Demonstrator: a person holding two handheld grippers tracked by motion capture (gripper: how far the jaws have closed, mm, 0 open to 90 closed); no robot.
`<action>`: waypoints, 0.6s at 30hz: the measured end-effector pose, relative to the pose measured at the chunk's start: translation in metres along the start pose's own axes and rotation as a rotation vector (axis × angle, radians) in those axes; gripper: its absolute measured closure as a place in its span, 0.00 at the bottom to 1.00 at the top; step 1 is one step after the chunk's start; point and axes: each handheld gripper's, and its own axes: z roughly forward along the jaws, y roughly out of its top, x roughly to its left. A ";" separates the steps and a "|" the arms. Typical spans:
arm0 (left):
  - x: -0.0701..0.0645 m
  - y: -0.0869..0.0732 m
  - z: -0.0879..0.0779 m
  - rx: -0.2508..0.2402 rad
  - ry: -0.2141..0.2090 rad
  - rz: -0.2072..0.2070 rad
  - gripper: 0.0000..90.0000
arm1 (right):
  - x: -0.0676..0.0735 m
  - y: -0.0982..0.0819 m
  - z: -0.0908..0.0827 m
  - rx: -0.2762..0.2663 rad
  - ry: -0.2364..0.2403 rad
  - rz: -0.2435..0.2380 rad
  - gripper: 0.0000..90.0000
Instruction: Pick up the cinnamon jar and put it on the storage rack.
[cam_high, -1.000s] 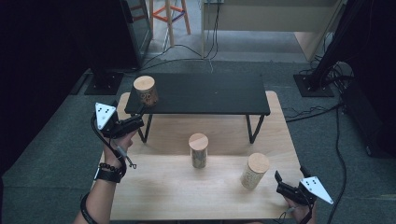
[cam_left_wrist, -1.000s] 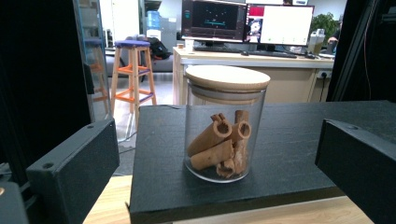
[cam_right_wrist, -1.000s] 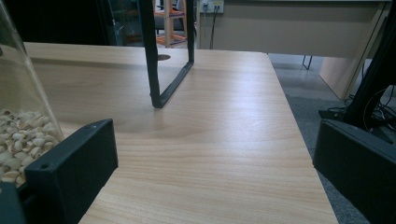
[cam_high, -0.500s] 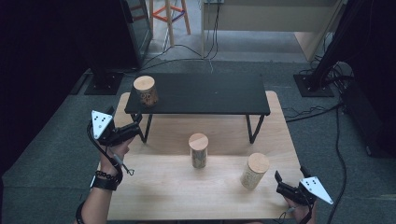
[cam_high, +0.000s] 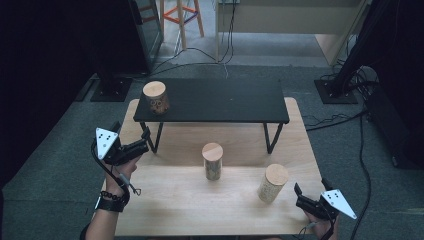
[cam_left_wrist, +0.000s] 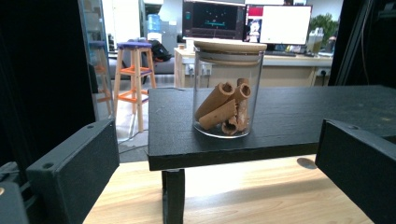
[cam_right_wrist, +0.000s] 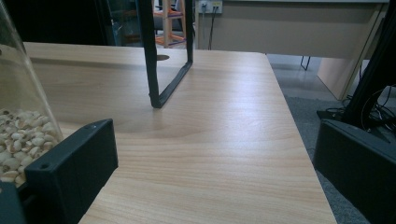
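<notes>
Jar (cam_left_wrist: 228, 88) of brown rolled sticks stands upright at the left end of the black shelf (cam_high: 220, 102), near its front edge, and nothing blocks the line from the left gripper (cam_high: 142, 146) to it. That gripper hangs off the table's left edge, below shelf height, its jaws spread wide and empty, well apart from the jar. A shelf leg (cam_left_wrist: 173, 196) stands just under the jar's corner.

Two more jars sit on the table (cam_high: 175, 200) in front of the shelf: one in the middle (cam_high: 212, 161), one nearer the right (cam_high: 272, 182) holding pale kernels. The right gripper (cam_high: 300, 192) rests at the table's near right corner just beside that one, jaws open, holding nothing.

Up close, the jar on the shelf is clear glass with a flat, pale wooden lid (cam_left_wrist: 229, 46), and the sticks lean against one another inside, filling its lower half.

Tabletop is light wood with a plain grain. Beyond are a grey carpet, trailing cables, a wooden stool (cam_left_wrist: 133, 79) with orange rungs, and a desk with monitors (cam_left_wrist: 245, 21).
</notes>
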 end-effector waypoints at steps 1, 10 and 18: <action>0.000 -0.001 -0.001 0.000 0.001 0.002 0.00 | 0.000 0.000 0.000 -0.001 0.000 0.000 0.00; 0.000 -0.012 -0.008 0.008 0.005 0.005 0.00 | 0.000 0.000 0.000 -0.001 -0.002 0.004 0.00; -0.001 -0.023 -0.016 0.011 0.015 0.021 0.00 | 0.000 0.000 0.000 -0.002 -0.002 0.001 0.00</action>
